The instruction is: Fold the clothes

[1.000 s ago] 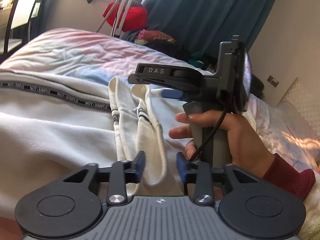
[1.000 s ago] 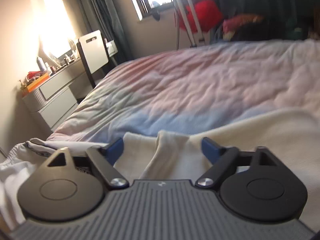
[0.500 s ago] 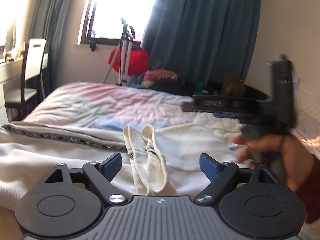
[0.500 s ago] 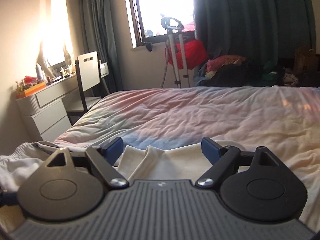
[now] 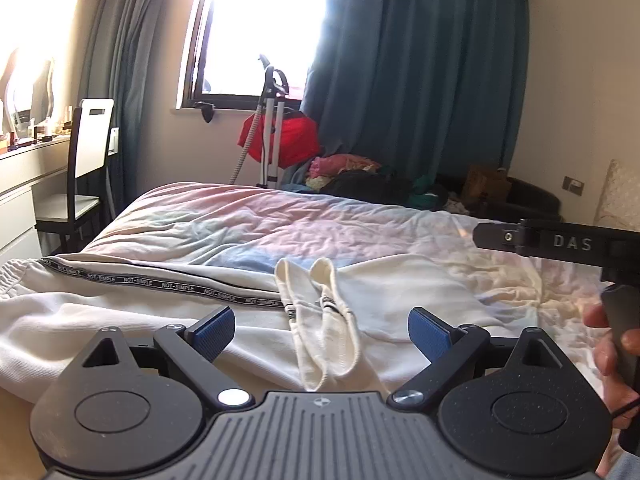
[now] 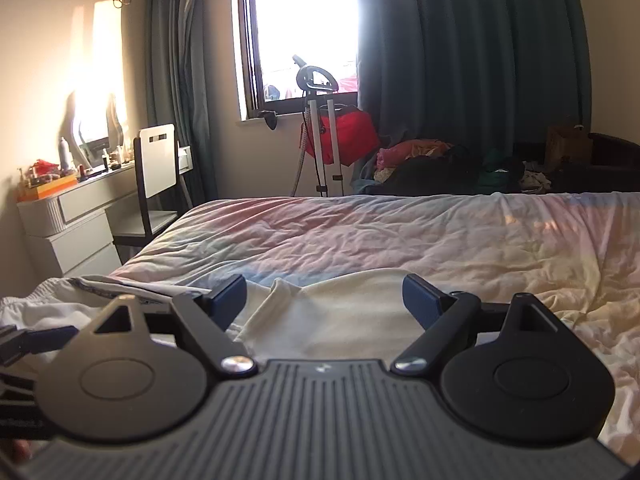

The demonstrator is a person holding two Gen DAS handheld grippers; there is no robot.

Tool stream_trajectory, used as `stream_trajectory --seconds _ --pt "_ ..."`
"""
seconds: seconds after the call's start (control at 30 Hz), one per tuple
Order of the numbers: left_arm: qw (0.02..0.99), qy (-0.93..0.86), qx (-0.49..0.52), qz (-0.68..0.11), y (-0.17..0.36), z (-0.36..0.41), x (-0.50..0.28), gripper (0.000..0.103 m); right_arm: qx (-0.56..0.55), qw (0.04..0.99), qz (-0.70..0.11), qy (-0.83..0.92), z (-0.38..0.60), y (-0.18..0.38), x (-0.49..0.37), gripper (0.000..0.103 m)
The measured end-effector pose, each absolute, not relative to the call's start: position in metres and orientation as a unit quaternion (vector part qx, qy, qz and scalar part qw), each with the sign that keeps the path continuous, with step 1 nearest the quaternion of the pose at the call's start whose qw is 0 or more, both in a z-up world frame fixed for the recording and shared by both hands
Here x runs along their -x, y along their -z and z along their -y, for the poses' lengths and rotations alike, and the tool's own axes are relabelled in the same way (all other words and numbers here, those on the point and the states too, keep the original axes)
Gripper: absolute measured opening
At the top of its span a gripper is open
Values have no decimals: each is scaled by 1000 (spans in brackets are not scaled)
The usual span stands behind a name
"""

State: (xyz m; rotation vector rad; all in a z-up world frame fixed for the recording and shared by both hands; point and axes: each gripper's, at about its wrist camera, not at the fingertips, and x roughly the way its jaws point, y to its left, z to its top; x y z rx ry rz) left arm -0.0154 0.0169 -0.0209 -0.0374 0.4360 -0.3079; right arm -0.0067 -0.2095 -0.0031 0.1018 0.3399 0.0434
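Both claws, left claw [image 5: 321, 330] and right claw [image 6: 325, 299], wide apart (empty) above cream garment [image 5: 360, 300]

Sunlight is blazing through the window [image 5: 256, 32] at twelve o'clock, teal curtains [image 5: 420, 80] just right of it. White chair [image 6: 154, 176] and dresser [image 6: 68, 224] at nine o'clock, rumpled pastel bed [image 6: 400, 236] dead center.
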Motion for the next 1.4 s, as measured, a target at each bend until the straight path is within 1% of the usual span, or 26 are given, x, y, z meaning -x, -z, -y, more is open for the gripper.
stream_trajectory --seconds 0.23,0.33,0.4,0.5,0.63,0.77,0.9,0.93,0.97,1.0,1.03,1.07,1.1,1.17,1.2,1.23,1.27,1.3,1.37,1.4 --pt "961 61 72 -260 30 -50 -10 95 -55 981 -183 -22 209 11 1 86" --pt "946 20 140 -290 31 -82 -22 95 -62 980 -187 -21 212 13 0 86" --pt "923 -16 207 -325 33 -111 -27 95 -67 979 -190 -21 213 13 0 86" --pt "879 -36 324 -347 42 -161 -23 95 -73 978 -195 -21 215 15 0 86" --pt "833 -94 414 -354 54 -220 -13 95 -76 974 -210 -22 214 20 -3 86" --pt "788 -94 505 -339 65 -261 -10 95 -68 971 -226 -22 208 27 -11 86" --pt "760 -107 548 -333 83 -286 -21 93 -61 968 -243 -29 202 37 -19 86" --pt "756 -112 553 -332 87 -292 -26 88 -59 966 -249 -32 200 41 -22 86" --pt "751 -115 562 -326 91 -298 -29 79 -57 964 -256 -35 198 45 -25 86" --pt "751 -121 565 -319 93 -304 -33 75 -54 962 -263 -42 194 49 -29 86" --pt "752 -128 567 -312 95 -309 -36 69 -48 960 -272 -48 190 55 -34 86" --pt "752 -135 568 -304 97 -315 -39 65 -41 958 -280 -54 184 60 -39 86" --pt "756 -147 563 -300 97 -319 -43 63 -33 955 -289 -60 179 66 -44 86" --pt "767 -157 548 -296 96 -322 -47 46 -25 946 -314 -76 168 78 -56 86" --pt "776 -157 534 -298 96 -321 -49 43 -26 939 -333 -84 163 85 -63 86" --pt "784 -161 521 -296 95 -318 -49 39 -30 931 -353 -90 158 93 -69 86" --pt "792 -163 512 -291 92 -317 -49 32 -32 925 -368 -90 155 101 -74 86" --pt "799 -164 503 -285 89 -315 -49 29 -29 924 -372 -89 152 106 -76 87" --pt "819 -167 475 -274 80 -308 -52 23 -23 926 -366 -90 149 105 -77 87" --pt "832 -168 459 -264 75 -299 -53 22 -29 926 -365 -91 151 102 -76 86"
